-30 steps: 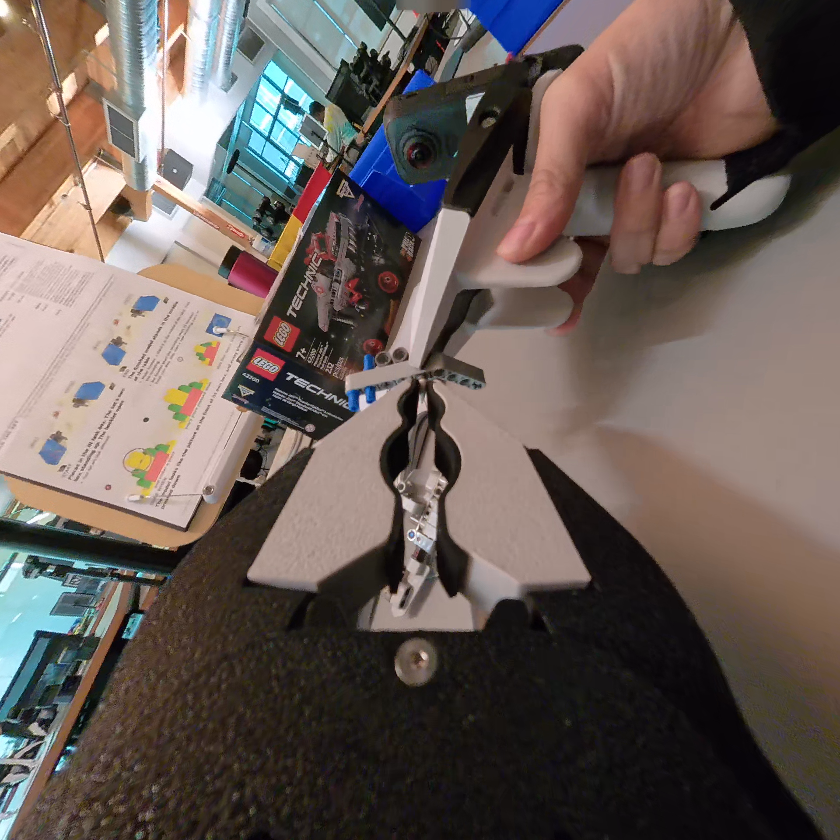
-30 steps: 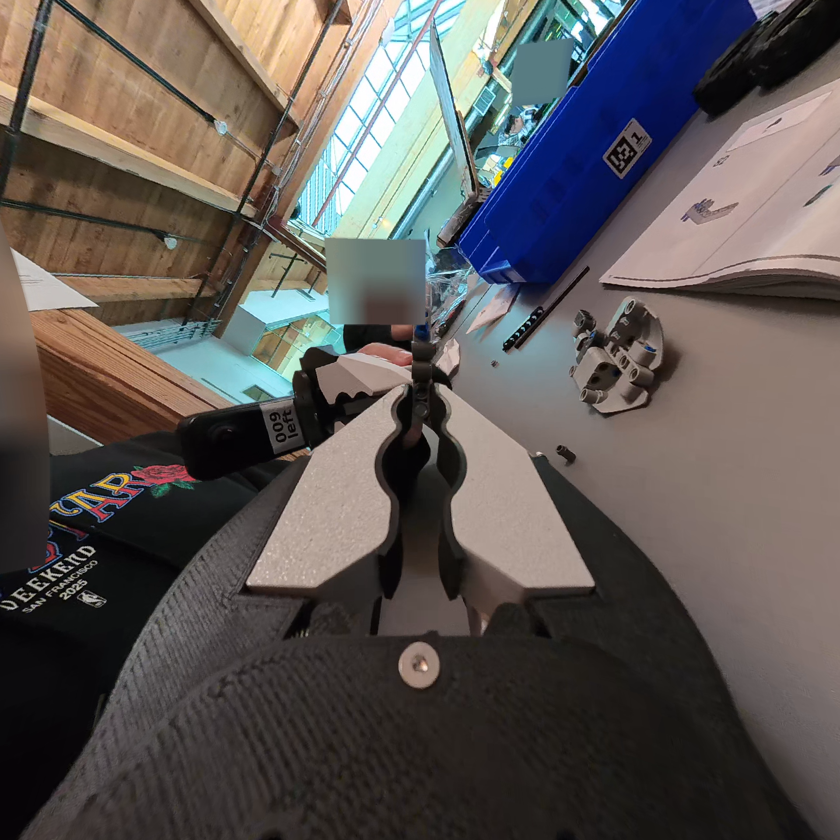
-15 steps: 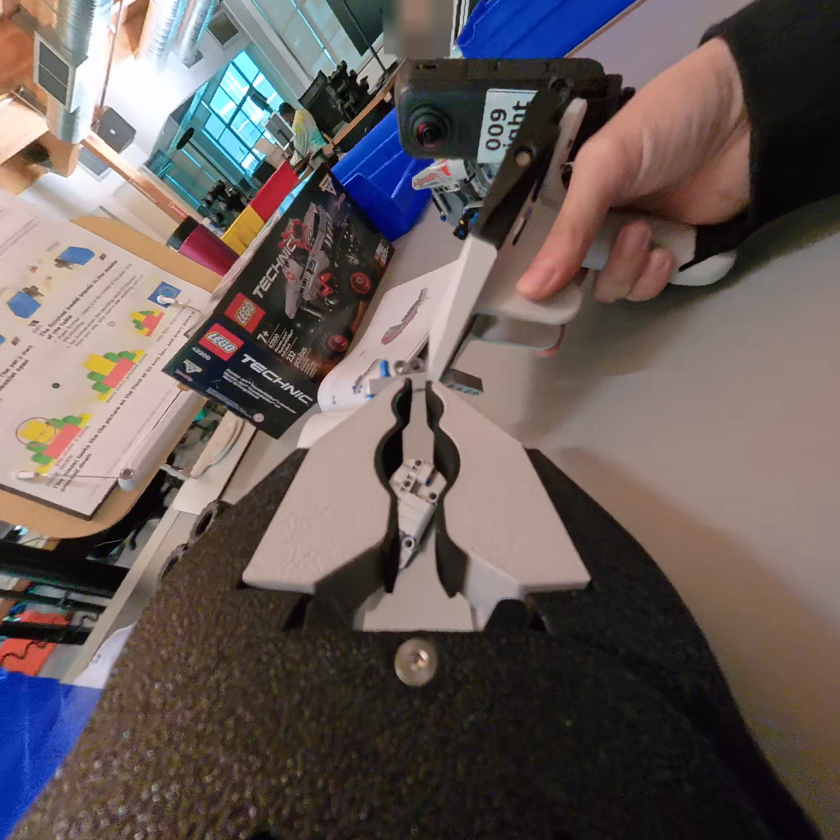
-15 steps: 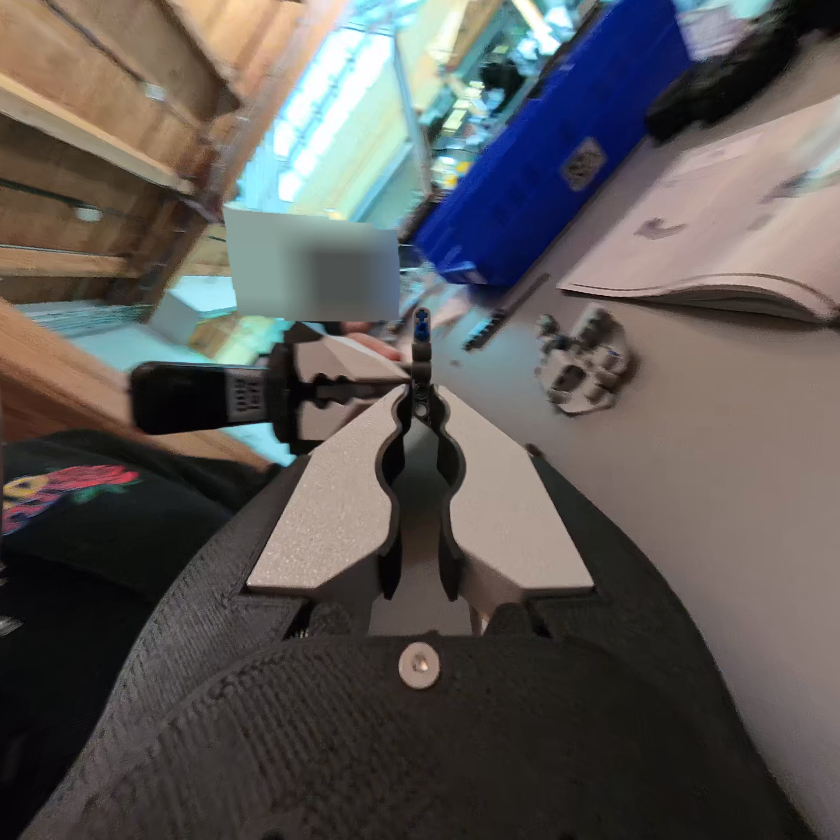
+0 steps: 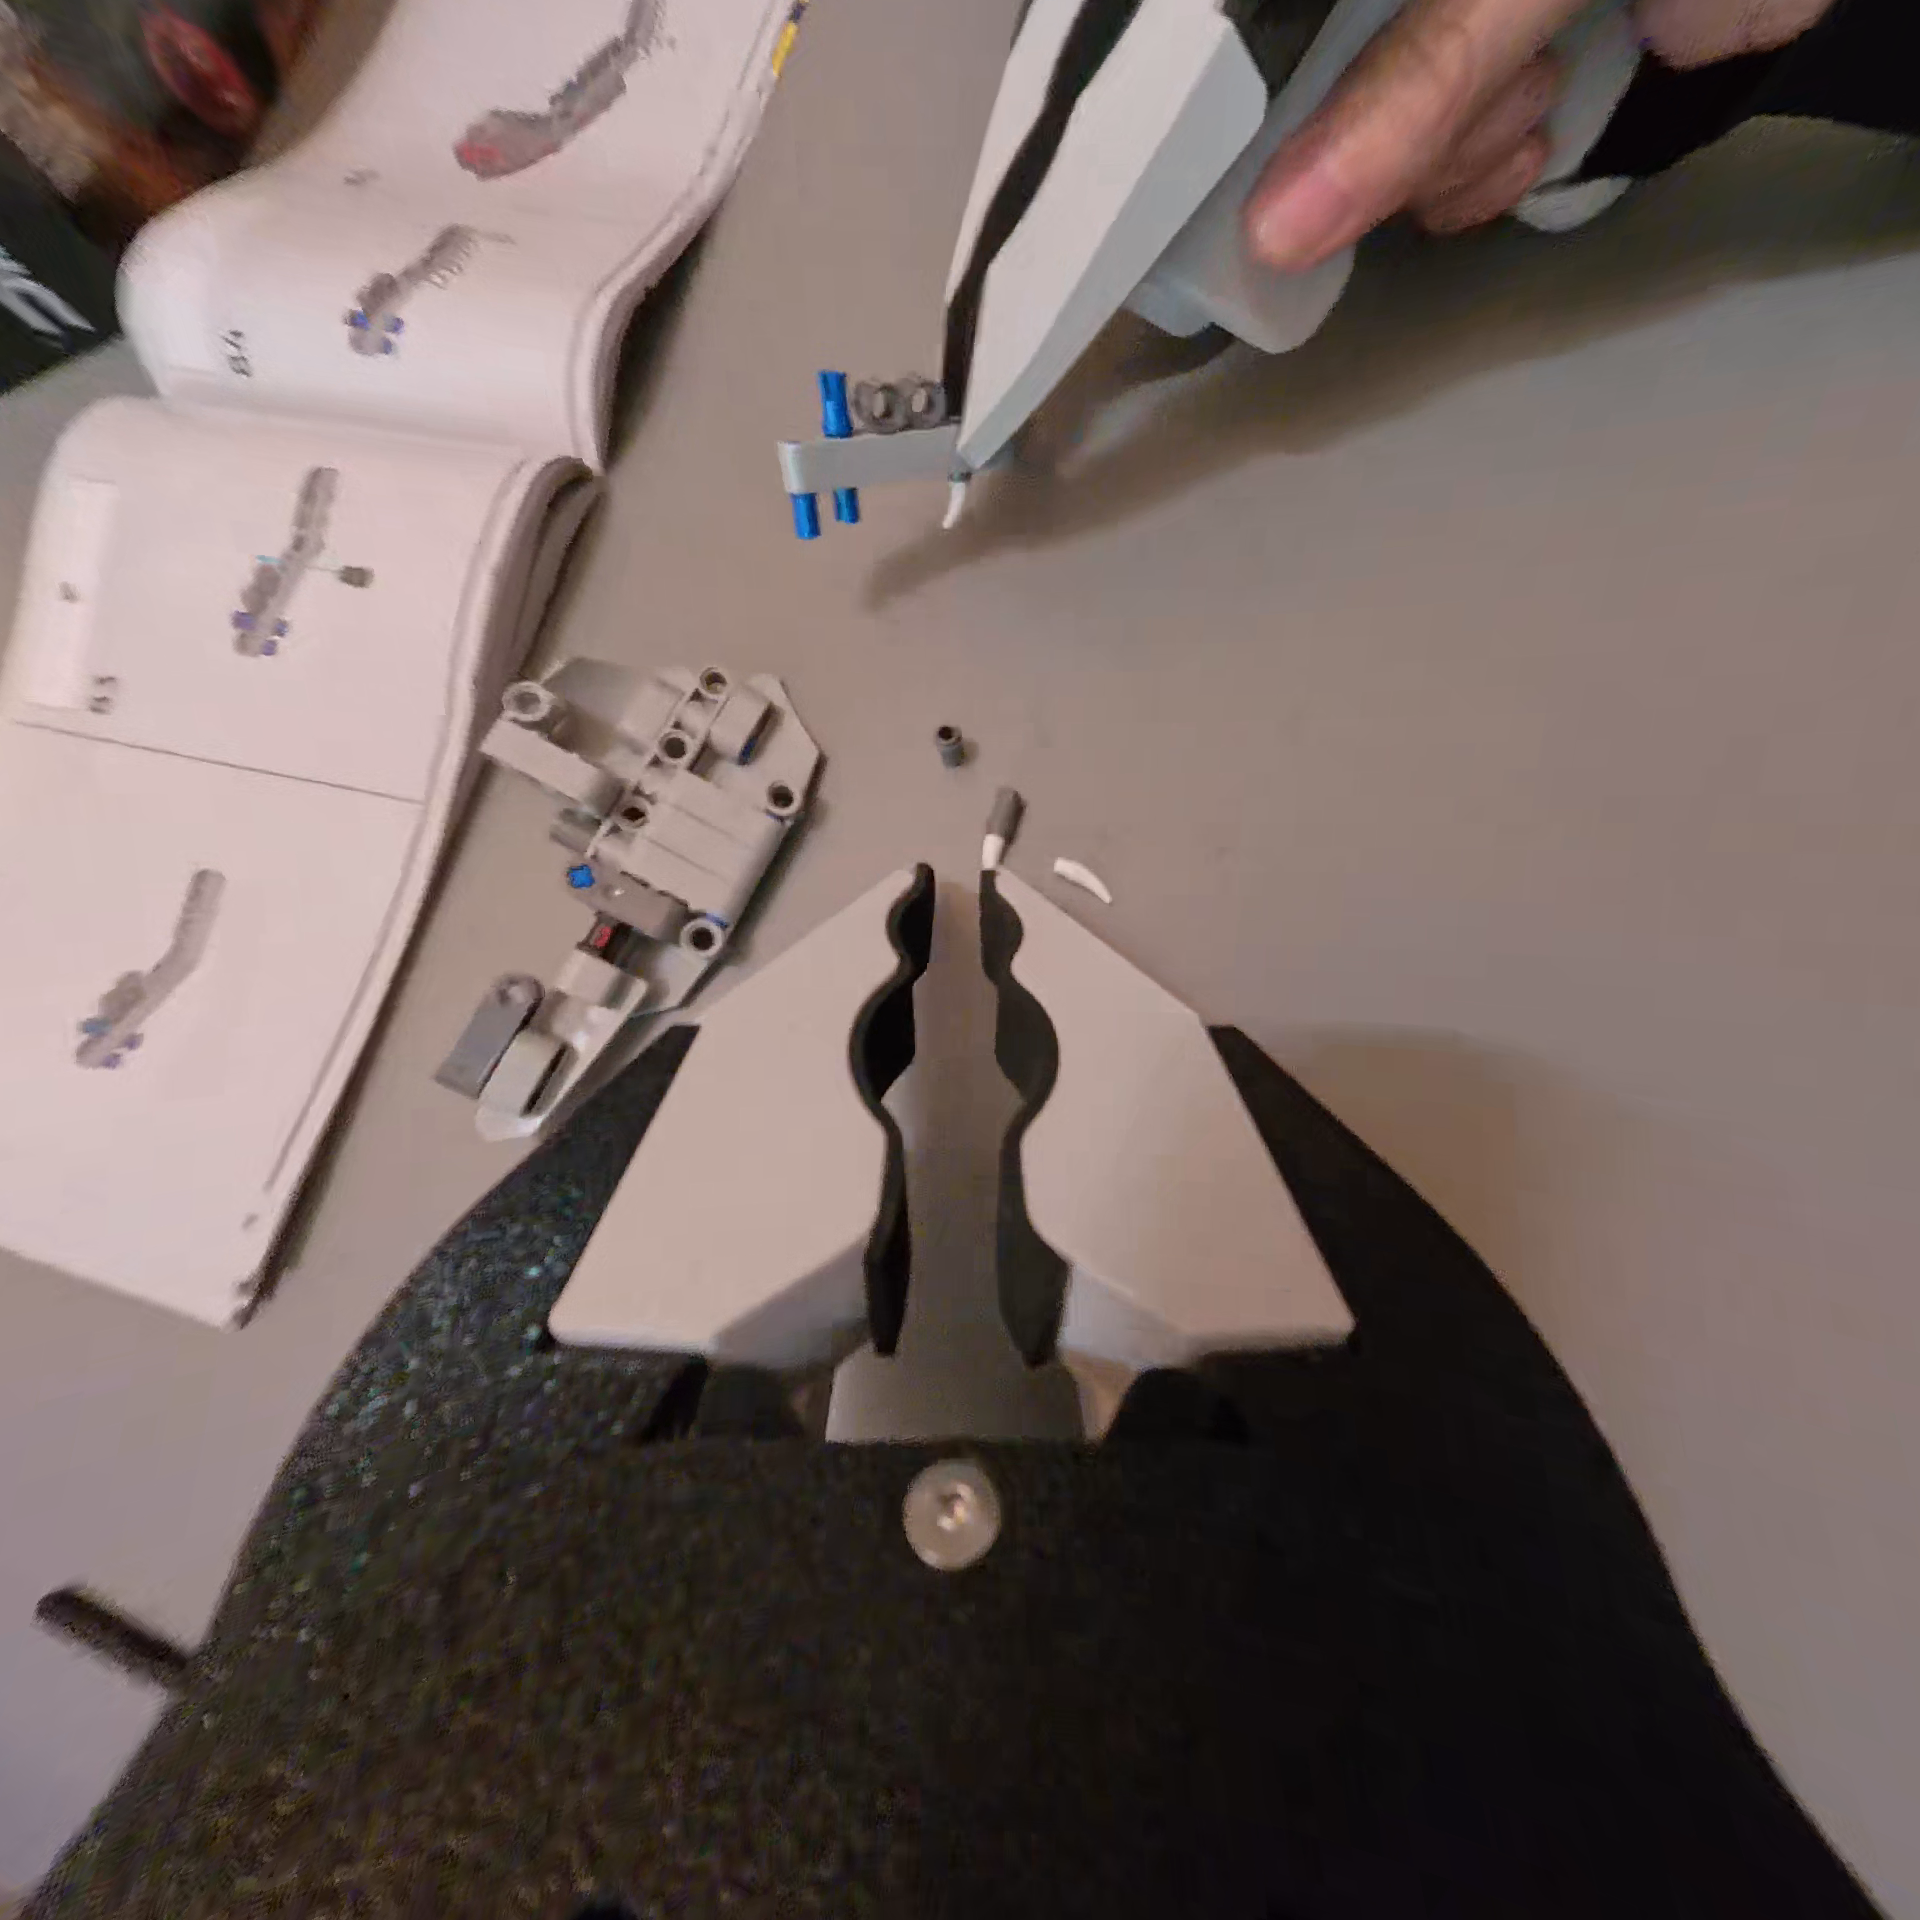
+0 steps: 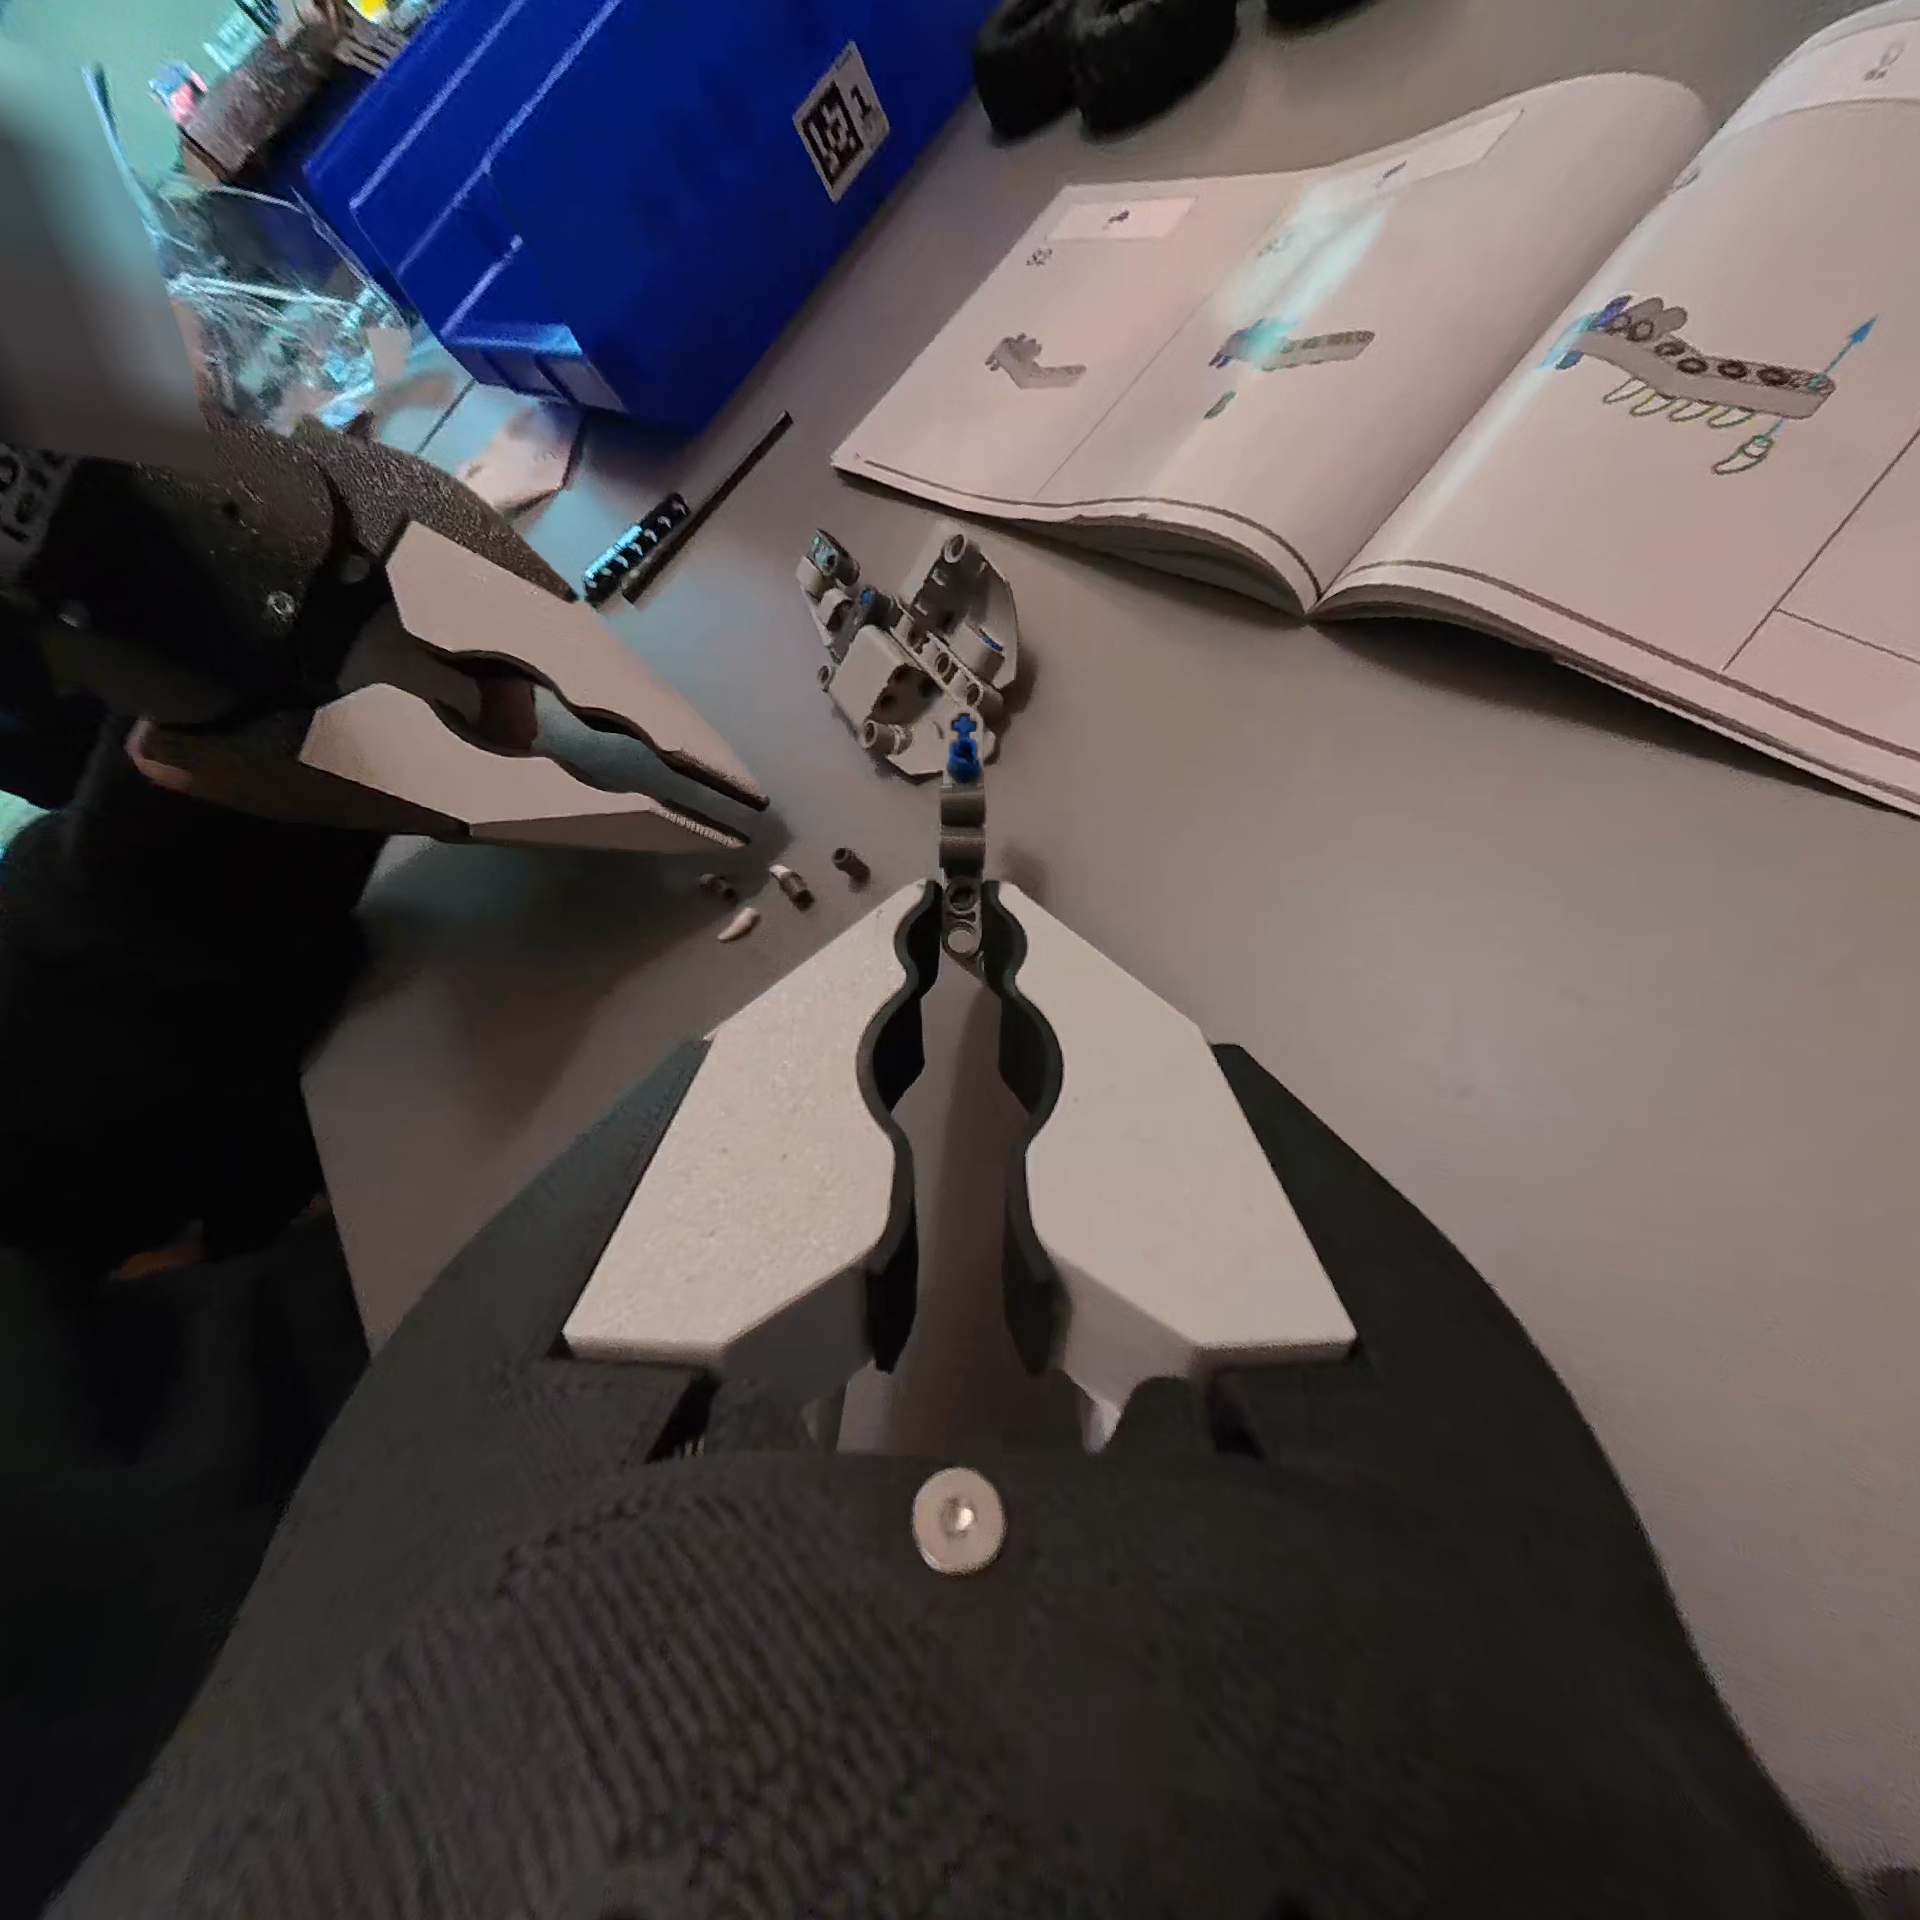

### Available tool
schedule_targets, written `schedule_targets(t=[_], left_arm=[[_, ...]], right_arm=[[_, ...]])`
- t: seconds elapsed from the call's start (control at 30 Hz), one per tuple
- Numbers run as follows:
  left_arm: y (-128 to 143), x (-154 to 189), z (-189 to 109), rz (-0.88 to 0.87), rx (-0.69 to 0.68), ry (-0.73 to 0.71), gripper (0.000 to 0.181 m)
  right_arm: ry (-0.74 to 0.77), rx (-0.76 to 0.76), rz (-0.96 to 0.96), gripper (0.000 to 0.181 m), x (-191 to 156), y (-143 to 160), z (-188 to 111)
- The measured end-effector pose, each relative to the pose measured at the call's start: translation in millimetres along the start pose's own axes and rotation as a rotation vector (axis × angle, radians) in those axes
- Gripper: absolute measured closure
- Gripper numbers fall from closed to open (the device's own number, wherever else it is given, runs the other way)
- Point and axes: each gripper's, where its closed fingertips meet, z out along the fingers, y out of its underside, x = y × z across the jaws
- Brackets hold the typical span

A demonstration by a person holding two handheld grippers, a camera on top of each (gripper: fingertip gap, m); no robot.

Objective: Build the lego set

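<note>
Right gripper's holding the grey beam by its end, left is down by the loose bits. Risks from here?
1. The right gripper pinches the grey beam only at its tips, so it may pivot or slip.
2. The left gripper, slightly open, hovers over tiny loose pieces; a nudge could scatter them.

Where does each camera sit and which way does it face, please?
Left wrist view: on the left tongs, open, looking down at the grey Lego assembly; a hand shows.
Right wrist view: on the right tongs, gripping a grey beam with blue pins, facing the instruction booklet.
Shared: assembly, booklet, small white teeth pieces.
</note>
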Motion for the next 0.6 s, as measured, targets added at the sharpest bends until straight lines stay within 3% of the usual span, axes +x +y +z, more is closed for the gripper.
schedule_targets(t=[0.13, 0.37, 0.5, 0.6], left_arm=[[-1, 5, 9, -0.036, -0.018, 0.082, 0.172], [-3, 9, 10, 0.023, -0.008, 0.063, 0.178], [-14, 4, 5, 0.151, 0.056, -0.06, 0.181], [-42, 6, -8, 0.325, 0.174, -0.194, 0.181]], right_arm=[[0.064, -0.046, -0.045, 0.173, 7, 5, 0], [0.093, -0.115, -0.125, 0.162, 6, 13, 9], [0.113, -0.107, -0.191, 0.139, 4, 11, 2], [0.024, -0.035, -0.303, 0.143, -22, -1, -9]])
